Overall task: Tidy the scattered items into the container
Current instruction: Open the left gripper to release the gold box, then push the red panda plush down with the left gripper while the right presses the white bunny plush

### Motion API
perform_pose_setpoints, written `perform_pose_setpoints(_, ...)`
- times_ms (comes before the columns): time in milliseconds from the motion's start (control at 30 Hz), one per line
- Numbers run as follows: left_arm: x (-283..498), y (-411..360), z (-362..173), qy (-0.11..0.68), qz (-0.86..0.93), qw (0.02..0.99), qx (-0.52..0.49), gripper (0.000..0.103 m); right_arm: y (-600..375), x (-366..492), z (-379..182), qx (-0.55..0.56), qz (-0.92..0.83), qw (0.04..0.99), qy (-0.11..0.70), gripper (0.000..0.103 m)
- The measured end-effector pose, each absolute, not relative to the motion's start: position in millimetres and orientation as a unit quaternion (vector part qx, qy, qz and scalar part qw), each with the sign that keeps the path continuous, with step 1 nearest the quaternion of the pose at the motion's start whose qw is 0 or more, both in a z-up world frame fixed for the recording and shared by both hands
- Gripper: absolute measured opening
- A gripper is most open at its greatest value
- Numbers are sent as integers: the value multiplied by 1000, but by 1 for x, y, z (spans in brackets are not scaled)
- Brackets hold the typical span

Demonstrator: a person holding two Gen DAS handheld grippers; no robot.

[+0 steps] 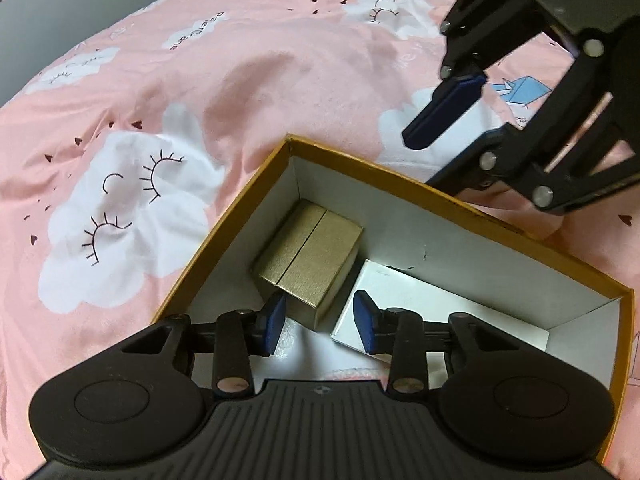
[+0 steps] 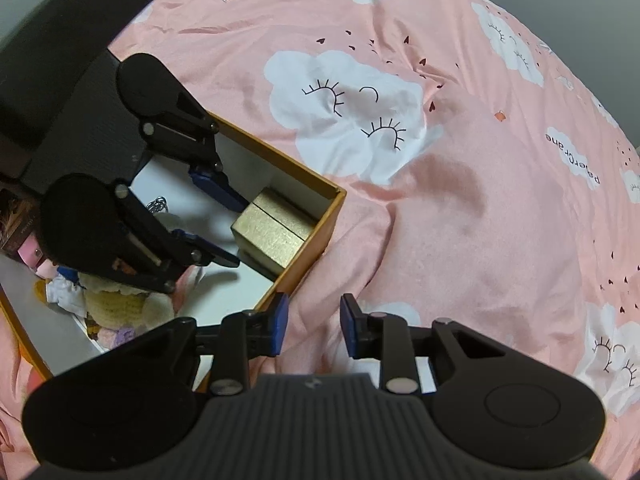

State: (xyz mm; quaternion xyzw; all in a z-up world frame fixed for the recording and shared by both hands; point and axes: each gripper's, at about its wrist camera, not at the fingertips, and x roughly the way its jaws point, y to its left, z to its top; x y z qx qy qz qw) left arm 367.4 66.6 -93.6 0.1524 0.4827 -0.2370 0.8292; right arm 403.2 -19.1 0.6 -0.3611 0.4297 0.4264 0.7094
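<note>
An orange cardboard box (image 1: 400,168) with a white inside lies on the pink bedsheet. In it sit a gold box (image 1: 308,256) and a flat white box (image 1: 424,300). My left gripper (image 1: 320,322) is open and empty, hovering inside the box just above the gold box. My right gripper (image 2: 313,322) is open and empty over the sheet, just outside the box corner (image 2: 332,204). In the right wrist view the gold box (image 2: 272,232) lies in that corner, with knitted items (image 2: 120,304) and a key ring (image 2: 158,204) further in.
The pink sheet with white cloud prints (image 1: 132,216) spreads around the box and is wrinkled. The right gripper's black linkage (image 1: 540,80) hangs over the box's far side in the left wrist view. A grey wall (image 1: 60,20) lies beyond the bed.
</note>
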Motion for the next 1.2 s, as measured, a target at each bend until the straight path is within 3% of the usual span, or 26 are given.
perform_pose_setpoints(367,311,110,-58,495,-198,832,153,42,-9,372,32,-323,474,724,384,32)
perform_pose_setpoints(633,279,138,-64,533,-171,824,84,42,42,356,-13,-297,516,661,457,41)
perform_pose_setpoints(800,269,144,-72,554,-178,812,54,42,69,365,-49,-286,496,642,510,52)
perform_pose_setpoints(1000,266,145,-86,561,-187,805,34,44,71,388,-76,-222,463,621,592,53)
perform_pose_setpoints(1200,266,147,-84,566,-206,798,23,40,57,382,-85,-179,442,586,655,49)
